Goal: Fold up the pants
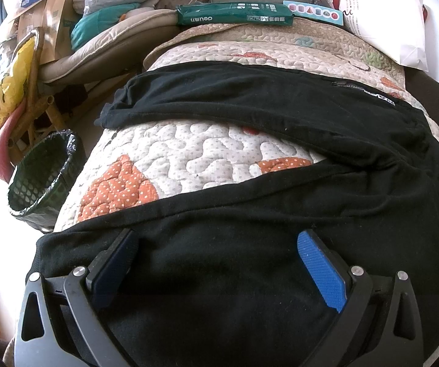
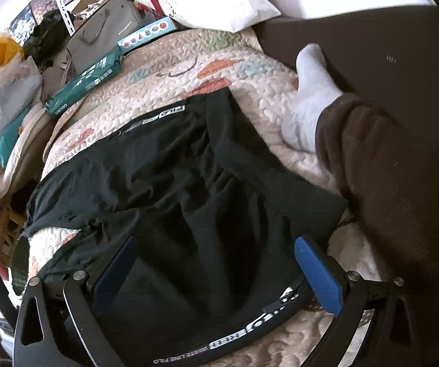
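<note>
The black pants (image 1: 265,113) lie spread on a quilted bed cover (image 1: 170,153), two legs splayed toward 9 o'clock in the left wrist view, the waistband with white lettering (image 2: 250,327) nearest the right tool. The left tool (image 1: 216,244) hovers over the near leg with its fingers spread, pinching nothing. The right tool (image 2: 216,250) is likewise spread above the waist area. A white-socked foot (image 2: 308,91) rests on the cover at 2 o'clock. A green paper ream (image 1: 234,13) lies at 12 o'clock, a lined bin (image 1: 42,177) at 9 o'clock.
</note>
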